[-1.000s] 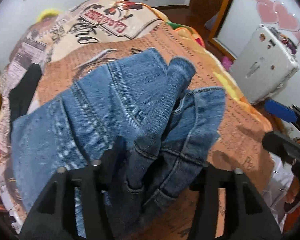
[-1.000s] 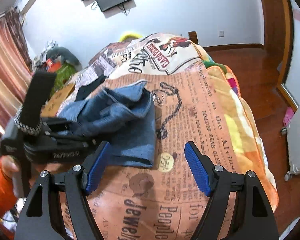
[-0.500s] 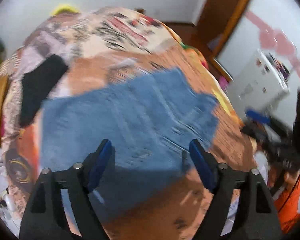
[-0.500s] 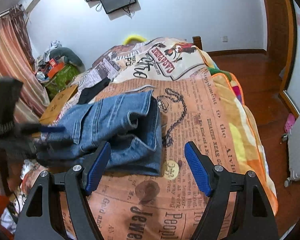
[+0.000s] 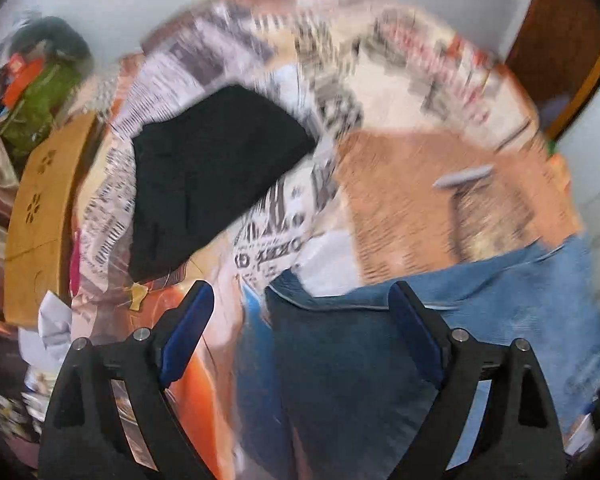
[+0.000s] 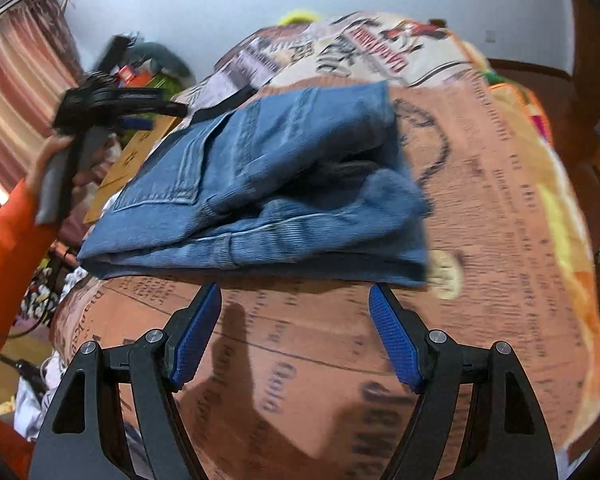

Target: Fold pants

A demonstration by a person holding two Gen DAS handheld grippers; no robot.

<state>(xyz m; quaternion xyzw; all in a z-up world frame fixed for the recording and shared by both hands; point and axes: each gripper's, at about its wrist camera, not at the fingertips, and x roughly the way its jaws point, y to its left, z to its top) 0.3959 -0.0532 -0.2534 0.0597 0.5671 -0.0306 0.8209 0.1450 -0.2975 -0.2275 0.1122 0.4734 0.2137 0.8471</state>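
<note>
Black gripper frames (image 6: 294,320), silver screws, ribbed blue jaw pads (image 6: 394,340); orange sleeve (image 6: 4,248).

Blue denim pants (image 6: 260,184) lie folded into a thick, layered bundle on a bed's newspaper-print blanket (image 6: 480,208), a back pocket facing up, edges uneven.

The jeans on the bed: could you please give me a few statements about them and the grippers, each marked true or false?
1. The jeans lie folded on the printed bedspread. True.
2. The right gripper is clamped on the jeans. False: its fingers stand open, short of the denim.
3. A black garment lies on the bed beyond the jeans. True.
4. The left gripper grips the black garment. False: it is open and holds nothing.
</note>
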